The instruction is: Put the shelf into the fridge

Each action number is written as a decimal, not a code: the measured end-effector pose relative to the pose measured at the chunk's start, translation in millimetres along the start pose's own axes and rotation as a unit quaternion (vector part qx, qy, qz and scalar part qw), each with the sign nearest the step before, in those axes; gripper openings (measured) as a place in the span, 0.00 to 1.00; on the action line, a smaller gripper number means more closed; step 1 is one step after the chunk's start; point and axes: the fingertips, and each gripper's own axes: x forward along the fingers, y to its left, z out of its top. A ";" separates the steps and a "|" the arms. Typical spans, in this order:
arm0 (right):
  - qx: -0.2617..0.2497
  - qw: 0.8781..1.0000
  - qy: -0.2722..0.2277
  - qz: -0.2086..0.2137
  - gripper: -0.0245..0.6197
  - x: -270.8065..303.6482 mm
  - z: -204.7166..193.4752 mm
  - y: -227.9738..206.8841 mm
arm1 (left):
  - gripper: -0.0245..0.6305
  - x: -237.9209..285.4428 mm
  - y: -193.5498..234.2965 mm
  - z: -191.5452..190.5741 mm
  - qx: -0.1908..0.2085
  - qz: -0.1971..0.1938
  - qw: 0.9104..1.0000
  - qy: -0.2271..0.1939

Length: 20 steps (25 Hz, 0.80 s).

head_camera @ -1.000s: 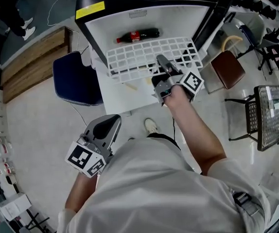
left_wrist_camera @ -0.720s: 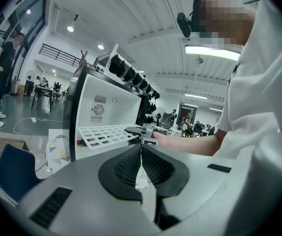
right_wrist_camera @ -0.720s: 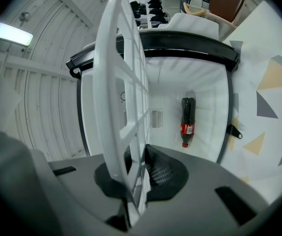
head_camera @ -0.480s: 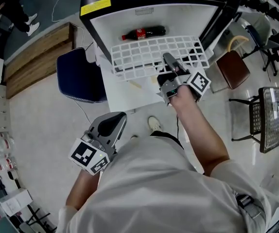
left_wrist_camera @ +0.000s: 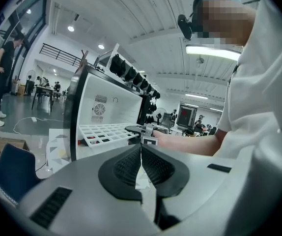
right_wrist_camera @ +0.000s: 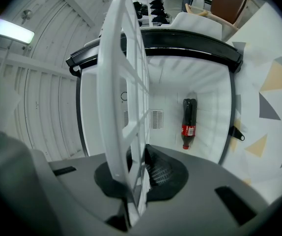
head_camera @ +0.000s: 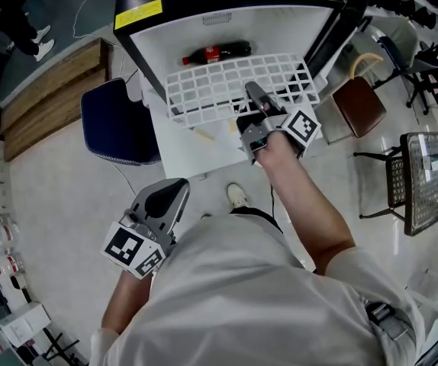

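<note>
Grey and closed on nothing, the left gripper (head_camera: 172, 194) hangs low at the person's left side, well apart from the open fridge (head_camera: 165, 48). Further right, the white lattice shelf (head_camera: 219, 90) lies roughly level with its far edge at the fridge's mouth, above a cola bottle (head_camera: 217, 52) lying inside, and its near edge is pinched between the closed jaws of the right gripper (head_camera: 254, 96). Because it is held at a single spot on one edge, the shelf could sag or twist as it goes in, miss its supports, jam askew, or drop onto the bottle.
</note>
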 end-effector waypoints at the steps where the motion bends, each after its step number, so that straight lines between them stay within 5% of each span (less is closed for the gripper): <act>1: 0.001 1.000 0.000 -0.001 0.09 0.4 -0.2 -0.3 | 0.07 0.1 1.0 0.2 0.000 0.001 1.000 0.000; 20: 0.009 1.000 0.001 -0.012 0.09 23.3 11.1 -6.3 | 0.07 12.1 18.2 7.2 -0.007 0.014 1.000 0.000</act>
